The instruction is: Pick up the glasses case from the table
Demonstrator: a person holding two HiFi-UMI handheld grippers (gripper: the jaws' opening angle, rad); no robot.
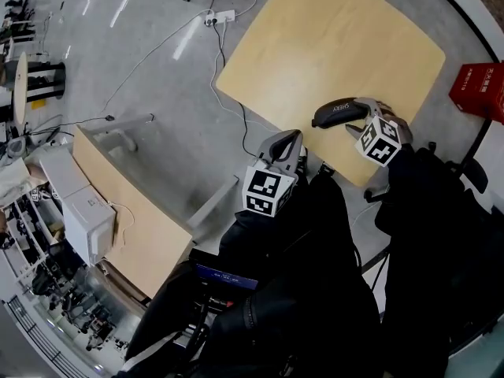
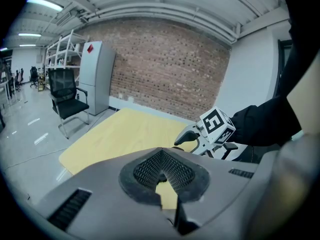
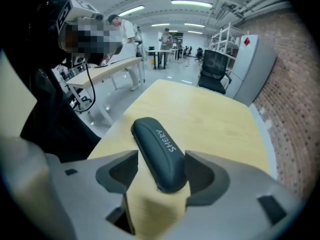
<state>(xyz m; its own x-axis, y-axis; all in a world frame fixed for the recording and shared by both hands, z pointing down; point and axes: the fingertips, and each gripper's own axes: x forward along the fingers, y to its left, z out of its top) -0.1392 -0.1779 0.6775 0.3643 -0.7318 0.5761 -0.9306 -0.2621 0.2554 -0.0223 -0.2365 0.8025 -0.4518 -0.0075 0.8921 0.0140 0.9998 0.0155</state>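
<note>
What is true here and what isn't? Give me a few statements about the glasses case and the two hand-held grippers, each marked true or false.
1. The glasses case lies on the table between the open jaws of the right hand-held gripper. True.
2. The left hand-held gripper holds the case. False: its jaws are together on nothing.
3. The case is white. False: it is dark, printed "SHERY".
4. A red box sits off the table. True.

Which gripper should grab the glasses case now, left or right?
Right. The right gripper has open fingers straddling the glasses case on the table; the left gripper is shut, apart from it.
</note>
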